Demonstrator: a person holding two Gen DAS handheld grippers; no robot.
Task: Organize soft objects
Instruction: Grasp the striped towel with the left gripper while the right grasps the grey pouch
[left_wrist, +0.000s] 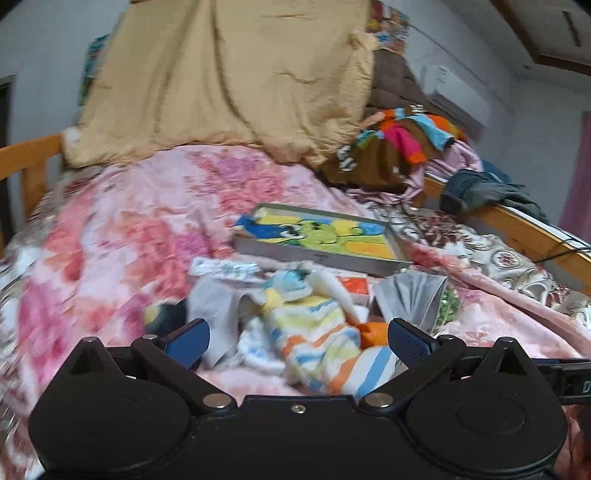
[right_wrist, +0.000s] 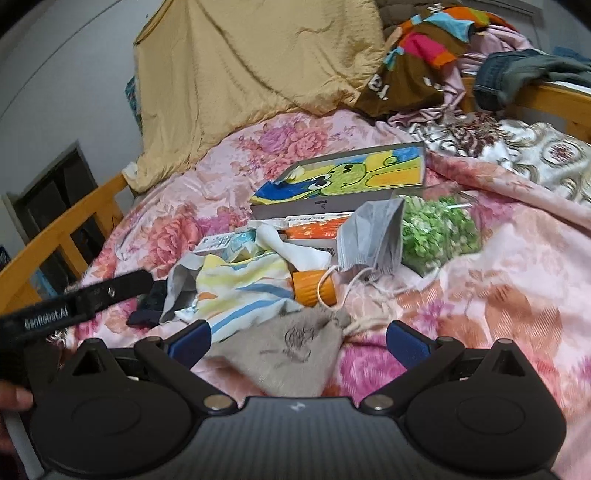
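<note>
Both tongs wide: left gripper (left_wrist: 298, 334) over striped cloth (left_wrist: 317, 332) at lower centre may snag the orange bottle (left_wrist: 371, 330); right gripper (right_wrist: 298, 334) may drag the pouch (right_wrist: 284, 350) cord.

walls (left_wrist: 40, 40): pale grey | bed frame (right_wrist: 62, 225): orange wood rails | air conditioner (left_wrist: 458, 99): white, wall-mounted | light: dim

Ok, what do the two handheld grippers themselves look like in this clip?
Both are matte black with round pivot housings, silver pivot bolts and blue ribbed finger pads. The left gripper shows a small centre screw; the right gripper has a carbon-weave body with a small logo. A black strap reading GenRobot.AI crosses the right view.
</note>
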